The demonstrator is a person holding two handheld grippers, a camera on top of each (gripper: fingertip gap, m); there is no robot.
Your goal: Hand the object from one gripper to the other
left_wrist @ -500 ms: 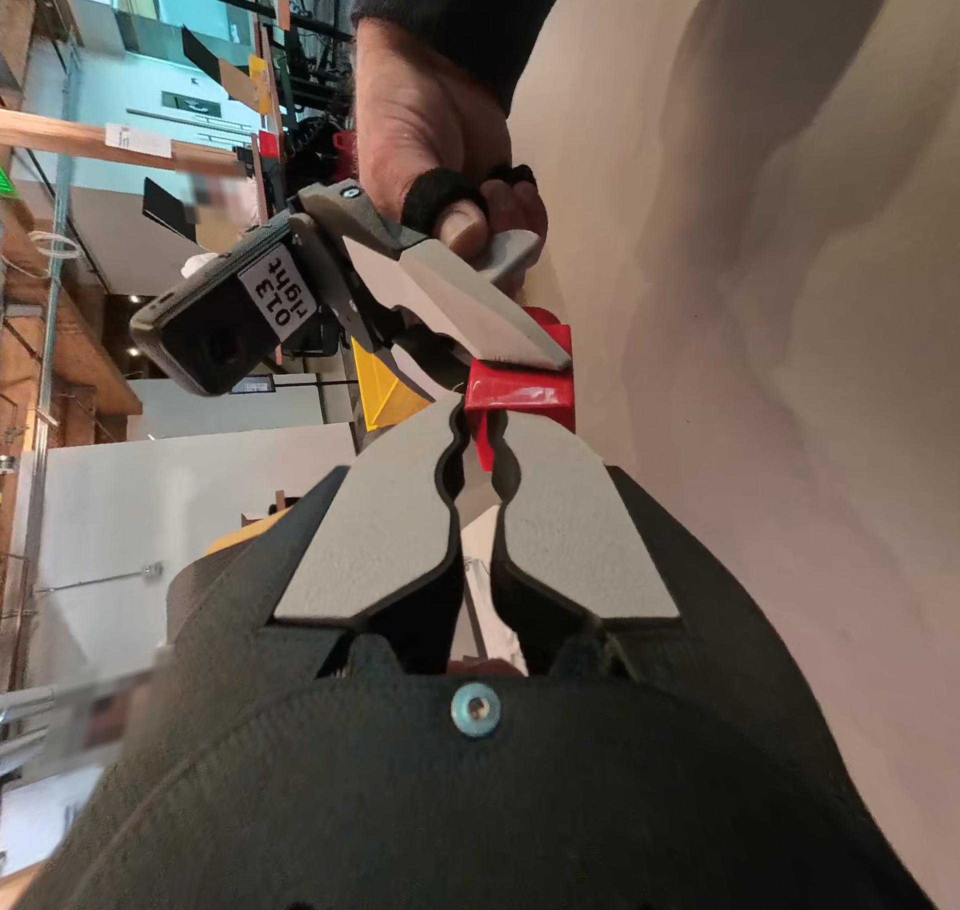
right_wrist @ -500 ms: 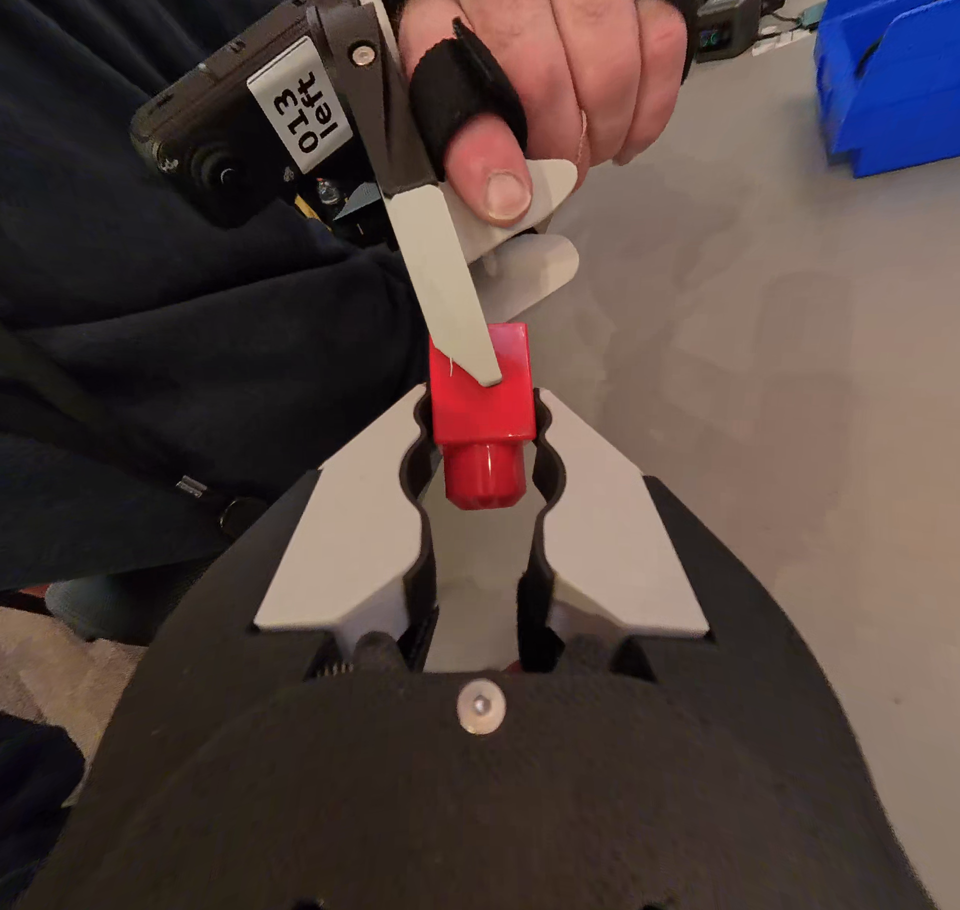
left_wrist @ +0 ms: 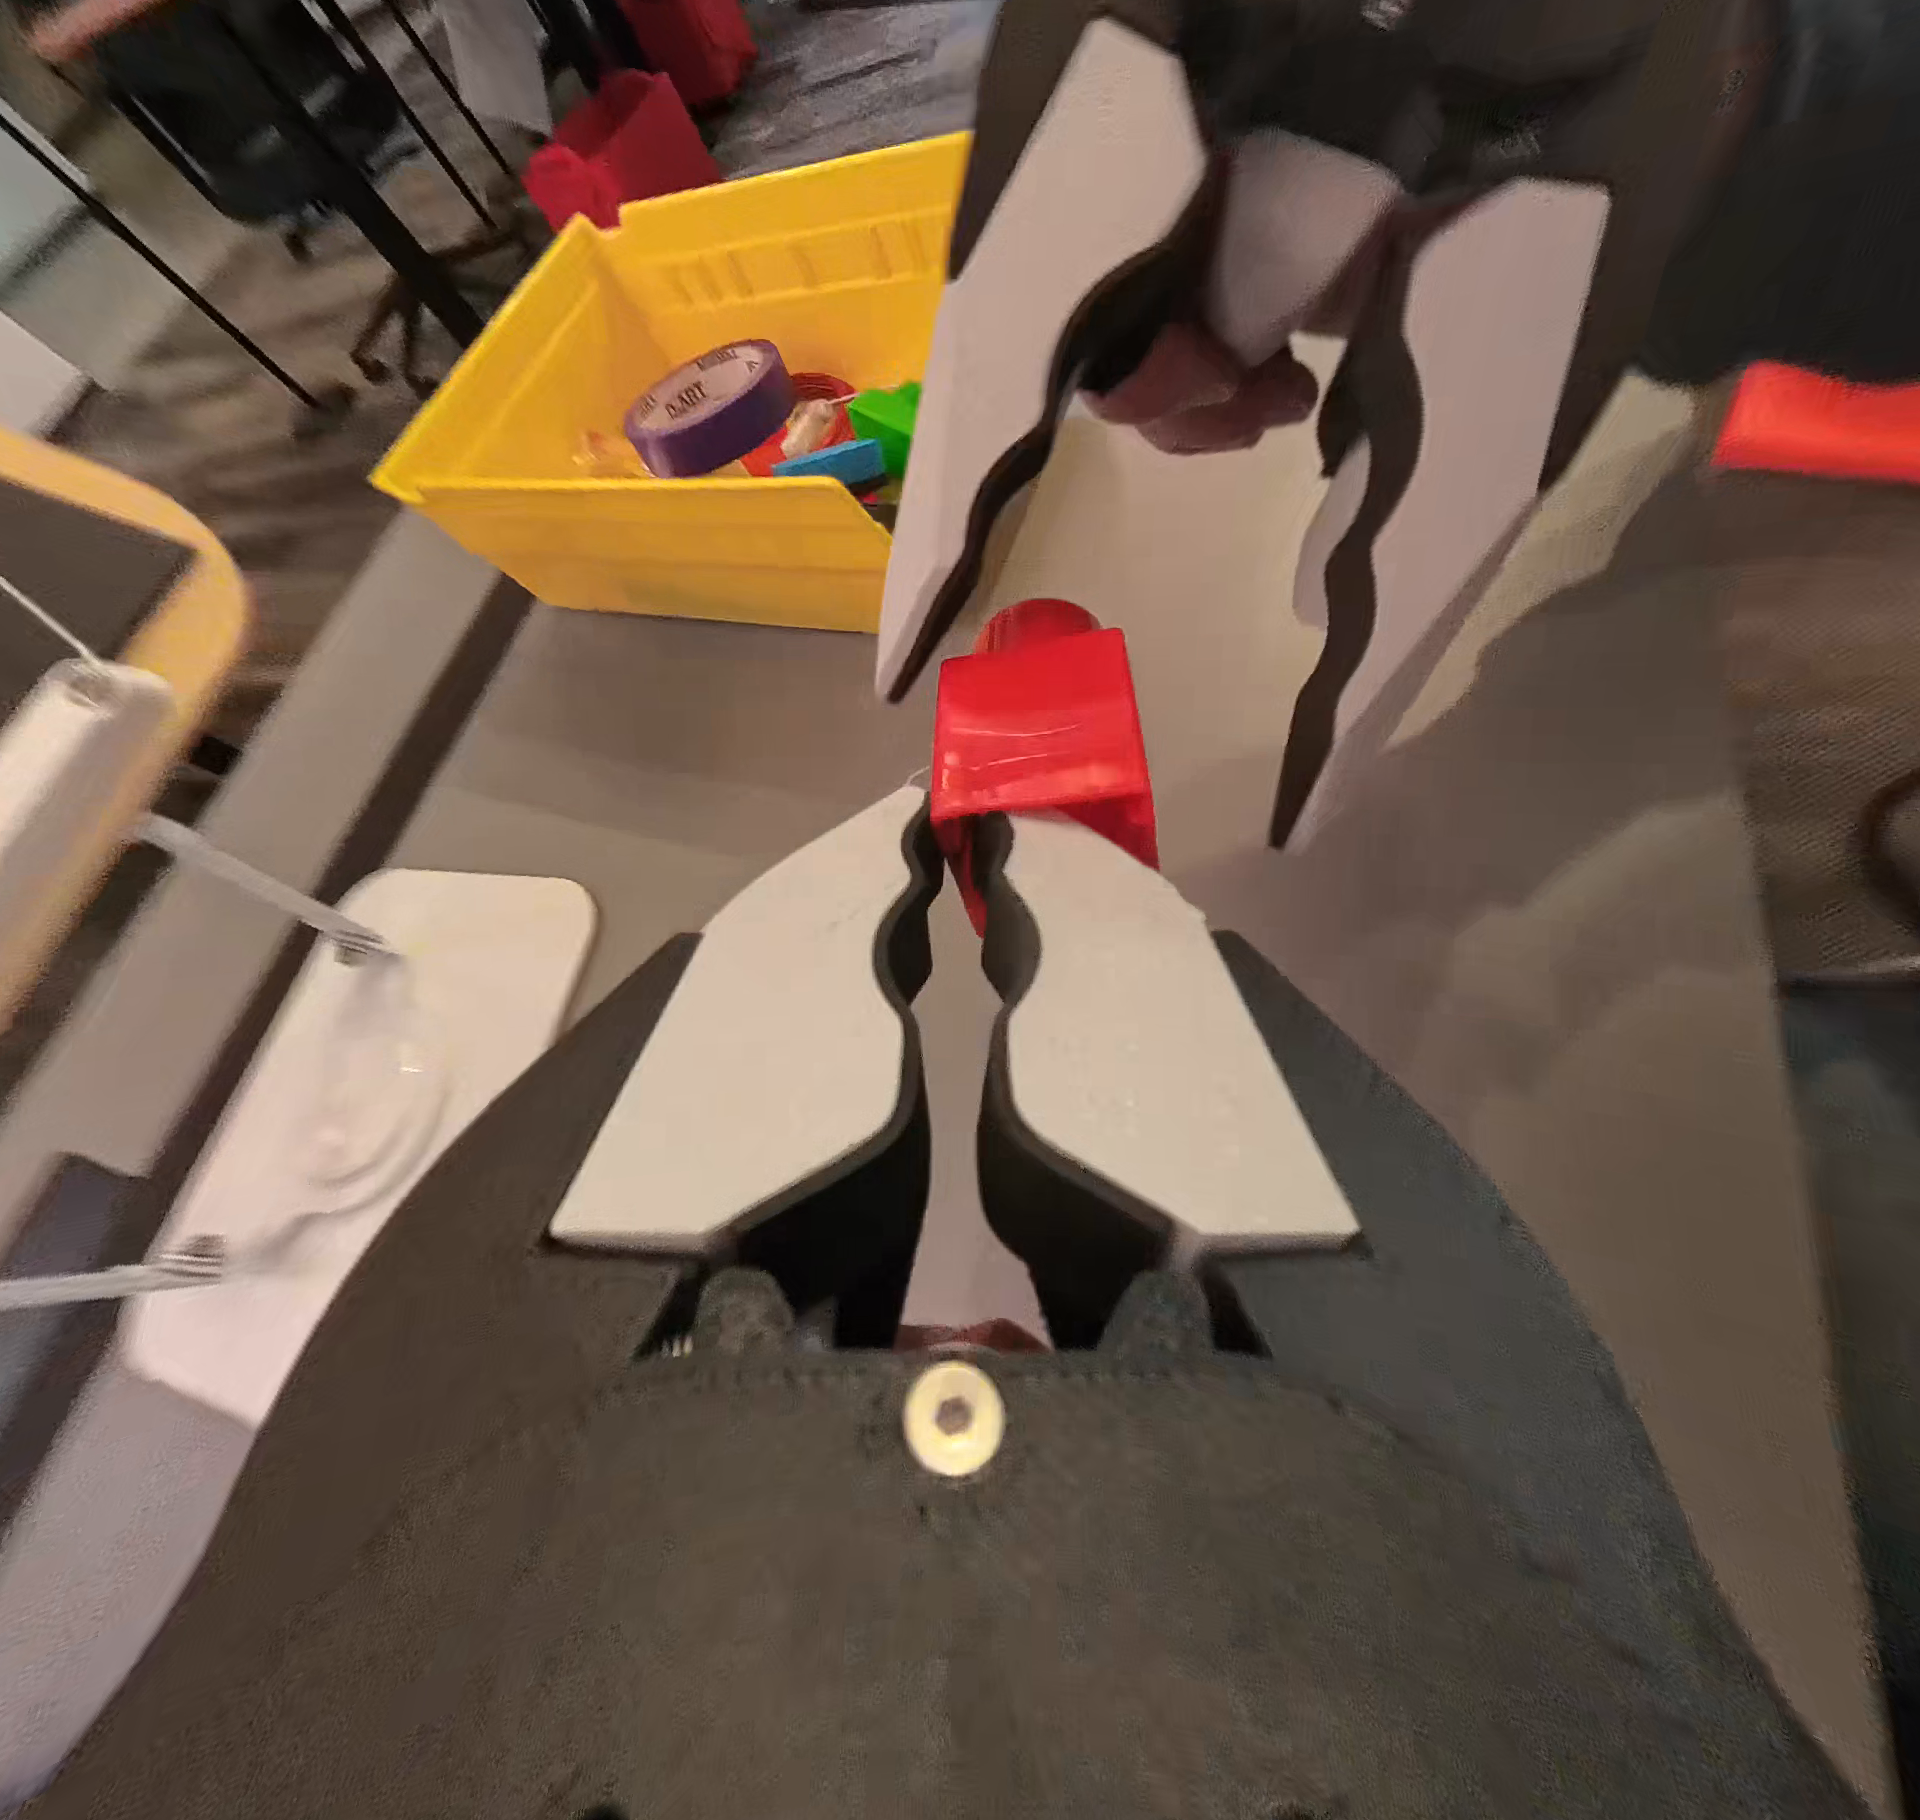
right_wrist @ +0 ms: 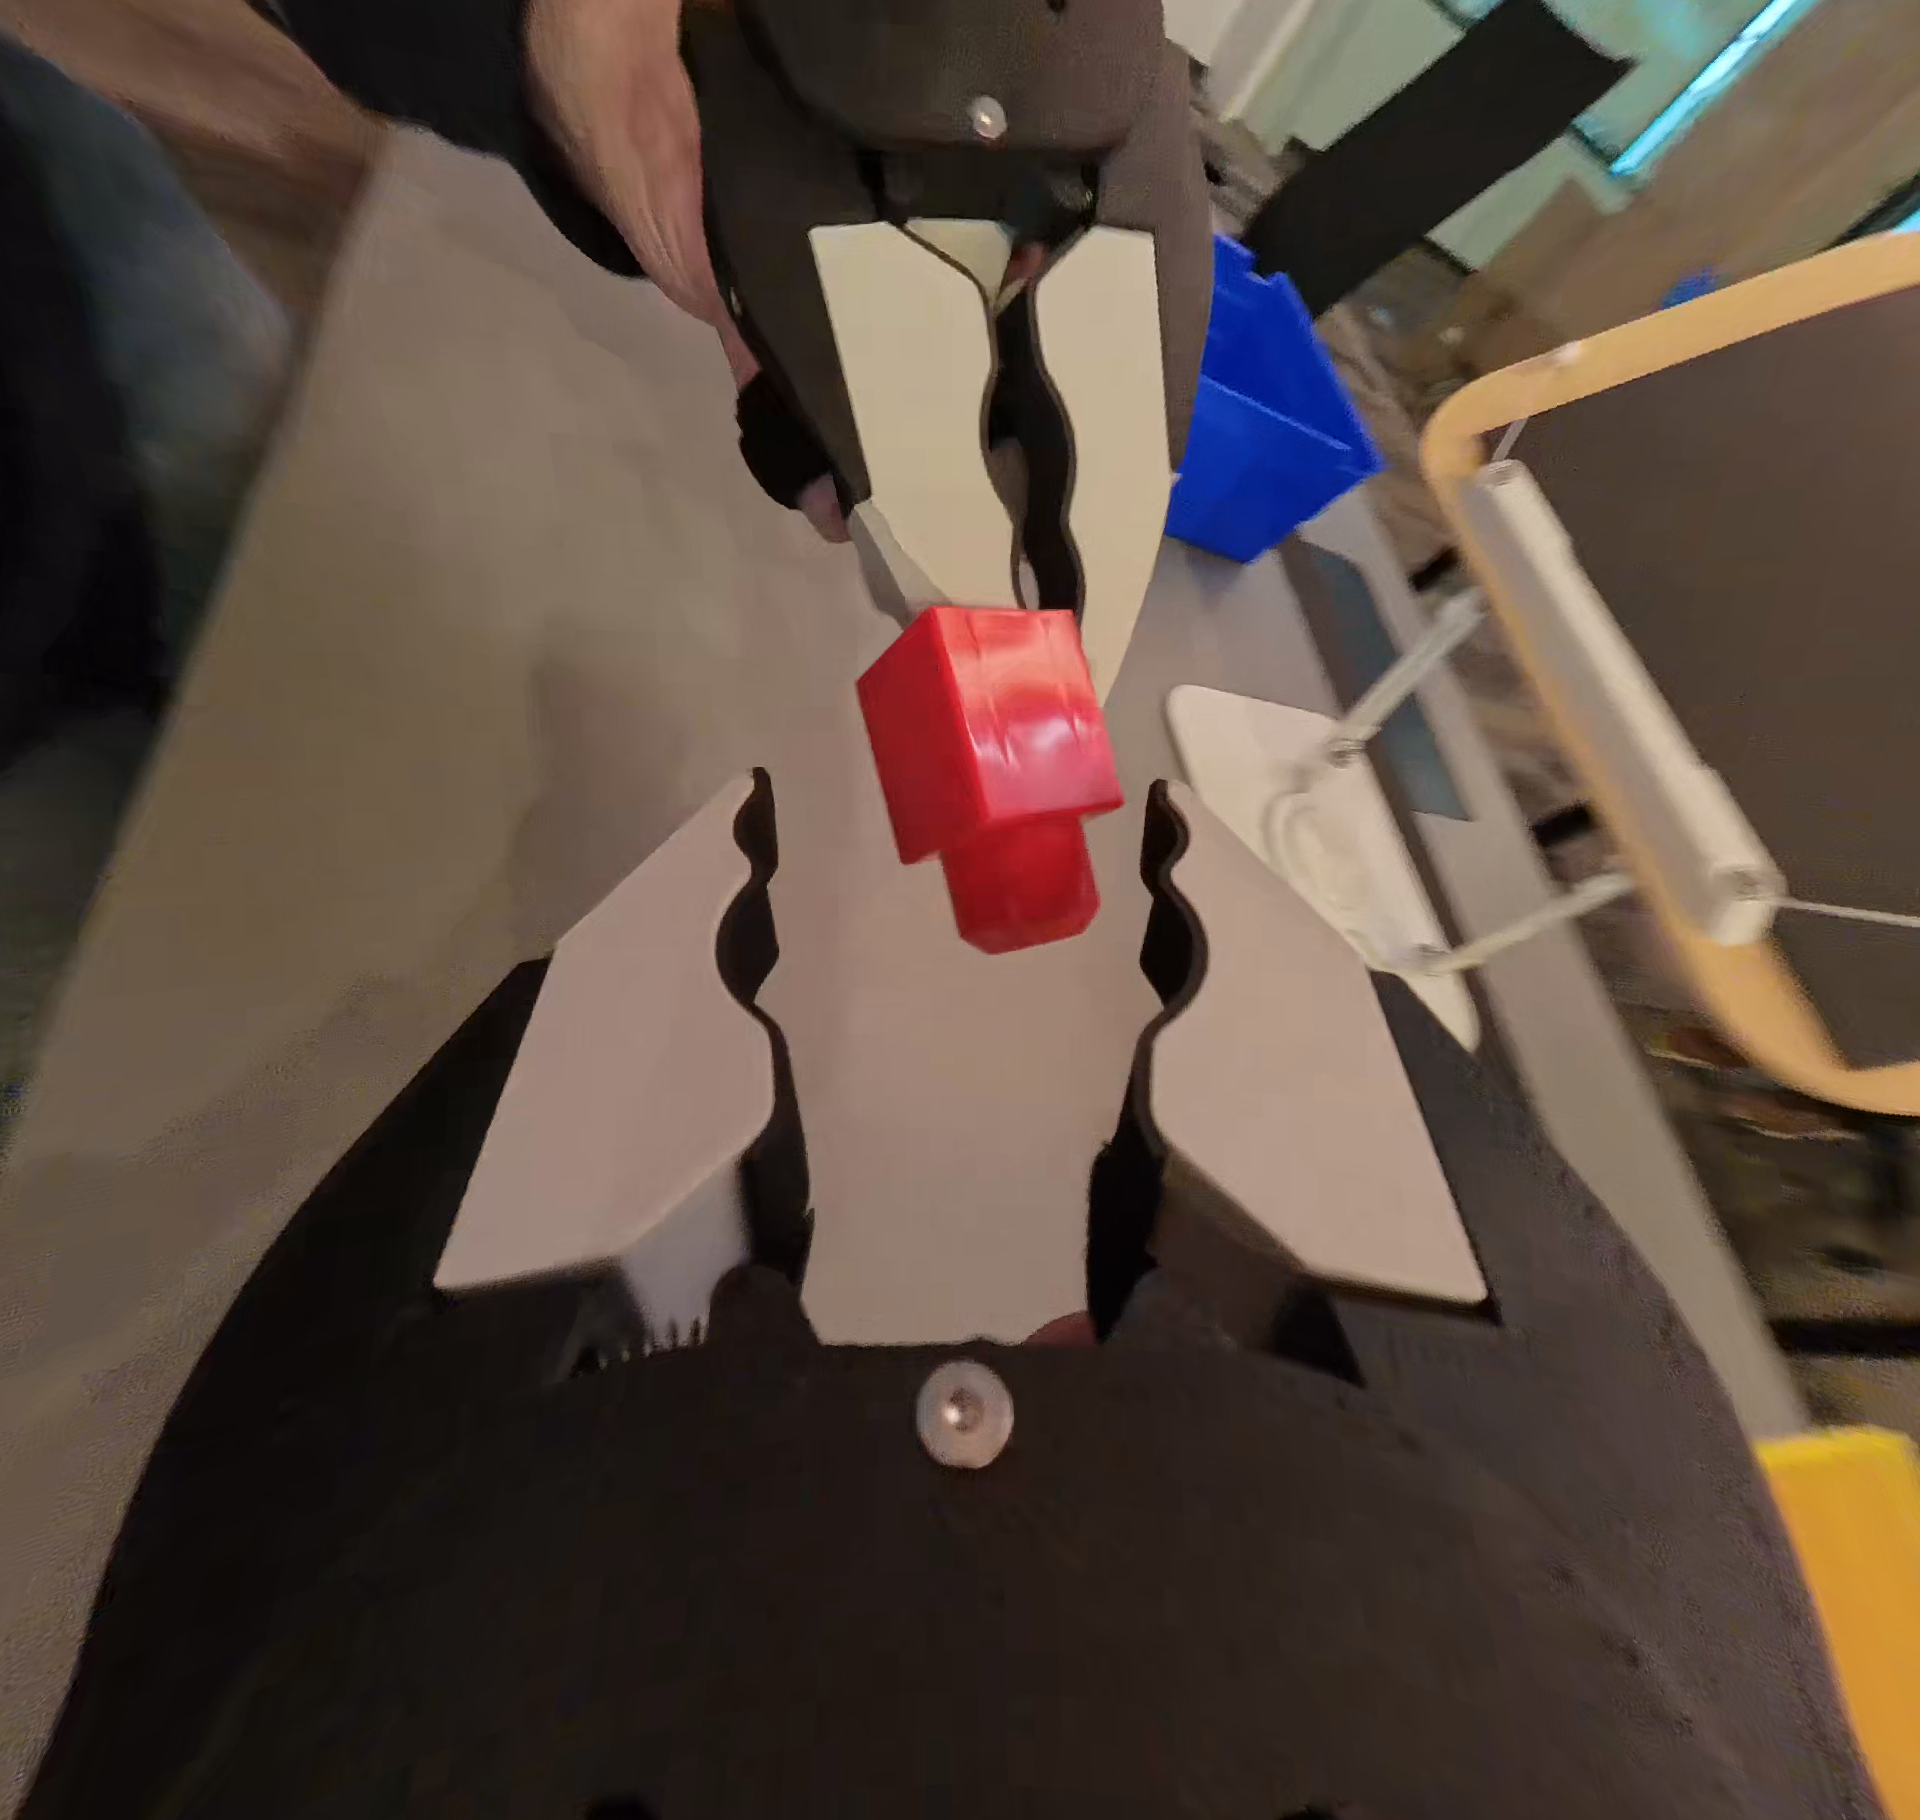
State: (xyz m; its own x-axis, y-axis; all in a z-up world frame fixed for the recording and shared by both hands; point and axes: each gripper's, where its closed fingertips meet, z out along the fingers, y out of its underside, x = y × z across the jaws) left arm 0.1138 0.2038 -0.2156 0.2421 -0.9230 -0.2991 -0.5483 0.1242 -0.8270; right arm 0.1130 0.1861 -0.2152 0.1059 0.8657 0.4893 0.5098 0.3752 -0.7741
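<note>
Over a grey bench [left_wrist: 665,731] carrying one yellow bin [left_wrist: 644,534] of oddments and one blue bin [right_wrist: 1268,440], the single red block [left_wrist: 1039,731] hangs in the air, pinched at one end by the left tool [left_wrist: 961,835], whose jaws are nearly closed on it. The right tool [right_wrist: 961,804] gapes wide around the block's stub without touching it, so I judge the handover essentially done, with only drawing the two tools apart remaining.

A grey table [left_wrist: 665,731] carries a yellow bin [left_wrist: 644,544] and a blue bin [right_wrist: 1268,440].
</note>
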